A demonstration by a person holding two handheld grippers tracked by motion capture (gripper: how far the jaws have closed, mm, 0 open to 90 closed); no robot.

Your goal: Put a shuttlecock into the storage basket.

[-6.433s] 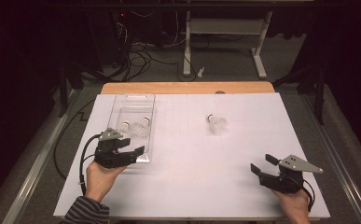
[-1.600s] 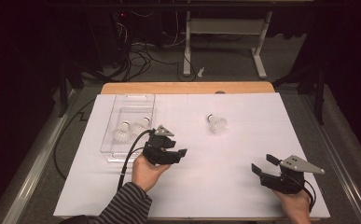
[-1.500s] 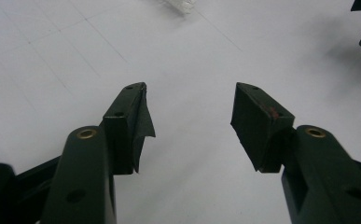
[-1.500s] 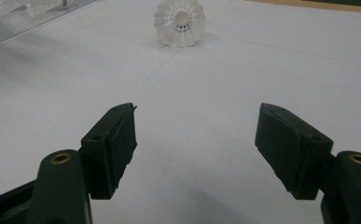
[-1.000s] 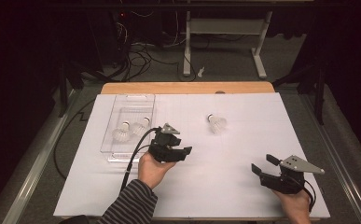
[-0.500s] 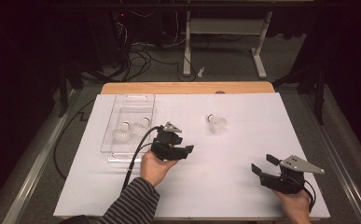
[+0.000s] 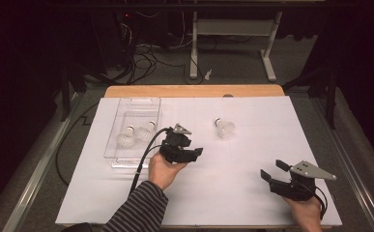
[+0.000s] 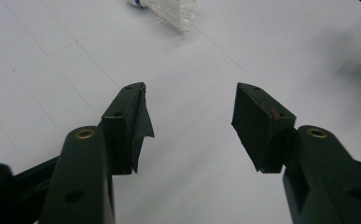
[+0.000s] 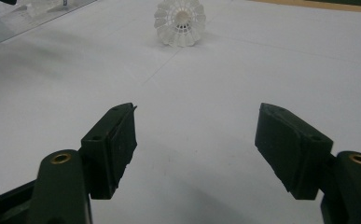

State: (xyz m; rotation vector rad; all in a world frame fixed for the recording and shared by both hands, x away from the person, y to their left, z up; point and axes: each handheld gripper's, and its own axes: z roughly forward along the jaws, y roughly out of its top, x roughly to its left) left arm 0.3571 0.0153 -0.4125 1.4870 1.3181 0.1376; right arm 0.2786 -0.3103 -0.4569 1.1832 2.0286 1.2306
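On the table's left side sat a clear plastic tray (image 7: pixel 134 104) holding two shuttlecocks (image 7: pixel 125 139), (image 7: pixel 146 130). Just right of it, the left gripper (image 7: pixel 190 153) hovered over the white sheet (image 7: pixel 252 159), jaws spread, nothing between them. Loose shuttlecock (image 7: pixel 224 128) lay on the sheet beyond it, well apart from the tray. Right gripper (image 7: pixel 271 171) sat near the front right corner, jaws wide, empty.

Shuttlecock (image 8: pixel 169 9) (cork end) edge-cropped
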